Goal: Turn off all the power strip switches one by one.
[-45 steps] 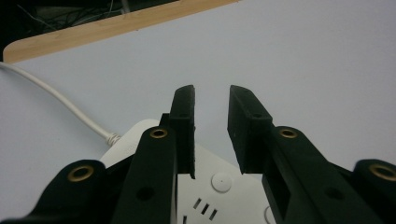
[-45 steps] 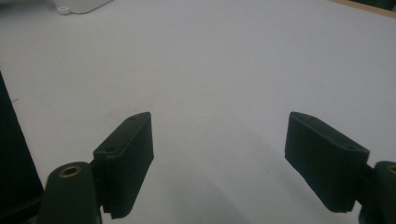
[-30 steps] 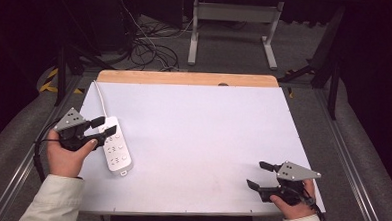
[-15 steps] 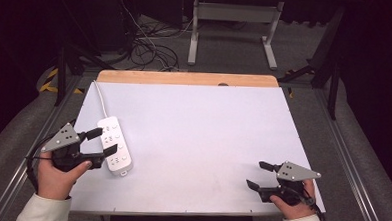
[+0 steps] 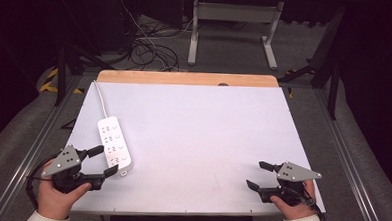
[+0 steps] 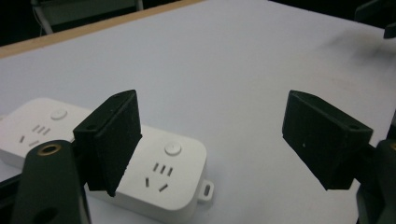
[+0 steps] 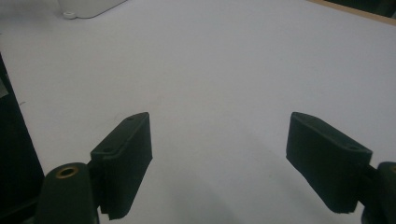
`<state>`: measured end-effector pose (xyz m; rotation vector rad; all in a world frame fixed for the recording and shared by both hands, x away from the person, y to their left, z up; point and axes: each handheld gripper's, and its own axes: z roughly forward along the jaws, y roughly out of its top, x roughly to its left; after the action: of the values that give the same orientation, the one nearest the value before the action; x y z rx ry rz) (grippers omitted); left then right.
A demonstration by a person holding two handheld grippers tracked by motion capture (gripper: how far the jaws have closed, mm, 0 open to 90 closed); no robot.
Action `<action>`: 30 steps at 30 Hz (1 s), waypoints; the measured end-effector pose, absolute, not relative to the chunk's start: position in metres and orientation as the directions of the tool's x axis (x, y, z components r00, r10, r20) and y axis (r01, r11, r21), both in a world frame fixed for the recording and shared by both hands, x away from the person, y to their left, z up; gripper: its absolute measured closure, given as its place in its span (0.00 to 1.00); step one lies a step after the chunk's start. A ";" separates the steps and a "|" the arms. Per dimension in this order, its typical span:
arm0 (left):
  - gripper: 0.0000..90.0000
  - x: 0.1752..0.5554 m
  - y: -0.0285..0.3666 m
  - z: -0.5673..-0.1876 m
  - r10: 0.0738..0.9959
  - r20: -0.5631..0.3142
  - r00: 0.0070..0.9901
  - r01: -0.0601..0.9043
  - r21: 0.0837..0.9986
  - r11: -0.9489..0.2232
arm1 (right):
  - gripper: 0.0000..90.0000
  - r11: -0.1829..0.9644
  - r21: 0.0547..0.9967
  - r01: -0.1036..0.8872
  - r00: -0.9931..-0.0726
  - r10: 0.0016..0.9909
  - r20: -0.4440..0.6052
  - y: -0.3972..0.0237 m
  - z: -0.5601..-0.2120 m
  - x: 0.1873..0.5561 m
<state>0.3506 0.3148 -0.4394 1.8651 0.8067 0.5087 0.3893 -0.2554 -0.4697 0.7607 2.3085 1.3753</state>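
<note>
On the white worktop (image 5: 207, 141) the power strip (image 5: 114, 141) lies set down and released, left tongs (image 5: 107, 160) just spread empty beside it, right tongs (image 5: 255, 174) spread idle.

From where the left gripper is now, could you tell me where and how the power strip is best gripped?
Grip the power strip across its narrow width at the near end, coming down from above with the left gripper. It lies flat, long and slim, so the open jaws should span its two long sides; its cord leaves the far end, so the near end is free.
</note>
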 end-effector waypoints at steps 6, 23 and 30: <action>0.22 0.345 0.315 -0.458 0.711 0.020 0.703 0.302 0.896 -0.324 | 0.25 0.386 0.883 0.268 -0.797 0.604 -0.023 -0.256 -0.470 0.389; 0.22 0.332 0.322 -0.487 0.724 -0.030 0.689 0.360 0.882 -0.306 | 0.25 0.395 0.880 0.263 -0.799 0.600 -0.030 -0.255 -0.470 0.389; 0.22 0.331 0.320 -0.482 0.717 0.010 0.697 0.307 0.900 -0.311 | 0.25 0.401 0.878 0.261 -0.799 0.600 -0.036 -0.255 -0.470 0.389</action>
<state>0.3305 0.3199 -0.4816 1.9010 0.7962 0.5118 0.3891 -0.2546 -0.4699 0.7451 2.3160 1.3593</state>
